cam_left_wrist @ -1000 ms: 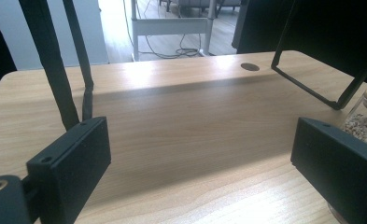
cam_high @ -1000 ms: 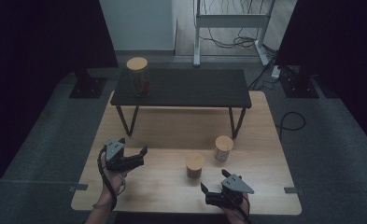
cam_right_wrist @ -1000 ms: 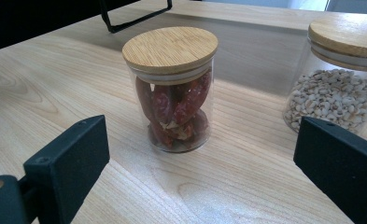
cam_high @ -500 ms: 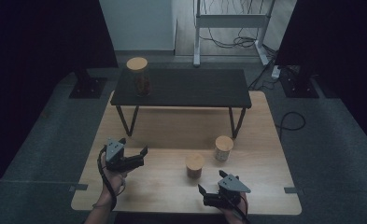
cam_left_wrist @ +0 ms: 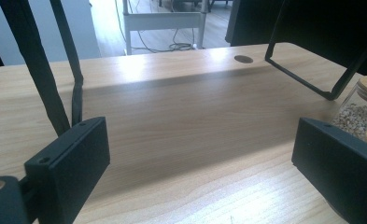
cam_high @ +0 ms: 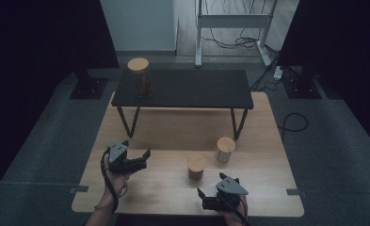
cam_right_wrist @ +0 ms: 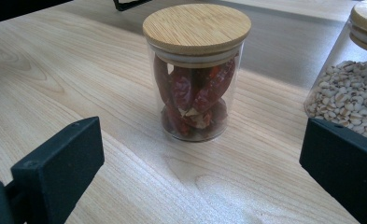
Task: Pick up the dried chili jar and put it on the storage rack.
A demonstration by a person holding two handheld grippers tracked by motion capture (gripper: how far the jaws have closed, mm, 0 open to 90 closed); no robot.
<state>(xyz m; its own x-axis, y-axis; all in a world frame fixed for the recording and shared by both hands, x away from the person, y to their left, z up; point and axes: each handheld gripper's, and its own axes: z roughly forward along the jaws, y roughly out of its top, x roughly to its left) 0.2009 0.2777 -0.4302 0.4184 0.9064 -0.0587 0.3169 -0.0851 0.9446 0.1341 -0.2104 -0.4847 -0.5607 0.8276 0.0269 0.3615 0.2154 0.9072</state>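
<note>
Wooden surface (cam_high: 267,141) is carrying two lidded jars below a dark bench. Right hand-held gripper (cam_high: 210,199), jaws just opening wide and empty, is facing the chili jar (cam_right_wrist: 196,70), seemingly lining up; next it needs advancing around the glass. Left hand-held gripper (cam_high: 142,159) is waiting wide, empty.

A light wooden table (cam_high: 267,141) sits at the frame's centre on grey carpet (cam_high: 46,155), bearing a low black bench (cam_high: 192,89). At top centre stand a pale wall (cam_high: 138,23) and white metal frame (cam_high: 232,21) over tangled cables (cam_high: 241,43).
</note>
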